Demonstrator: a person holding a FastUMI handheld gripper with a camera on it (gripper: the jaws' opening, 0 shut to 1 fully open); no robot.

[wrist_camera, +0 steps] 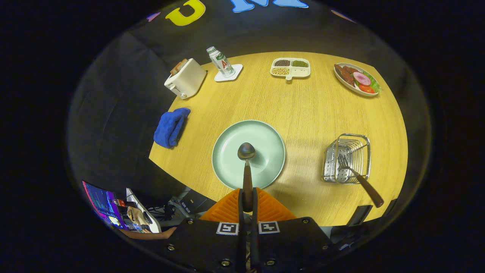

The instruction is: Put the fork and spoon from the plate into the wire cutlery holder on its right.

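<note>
- The gripper [247,203] is seen nearly closed, both fingers [240,204] pressed on the handle of the spoon [246,163]; the spoon is clamped between them.
- The spoon is held above the plate [265,136], clear of its surface as far as can be judged; a shadow of the bowl is cast on the plate just beside it.
- The spoon's long axis is aligned with the fingers: handle toward the gripper, bowl pointed away, over the plate's middle.
- The fork [358,176] is seen in the holder [346,158], to the right of the plate. Its tines lie inside the basket; its handle is propped over the near rim and points out toward the table's near right edge. Its long axis is set at a slant.
- The holder stands on the table [314,110], well apart from the plate.
- Count: one spoon, one fork, one plate, one holder.
- Beyond the plate, along the table's far side: one toaster [186,78], one bottle [220,61] on a coaster [232,74], one divided dish [290,68], one food plate [357,79].
- One blue cloth [170,127] is noted left of the plate, at the table's edge.
</note>
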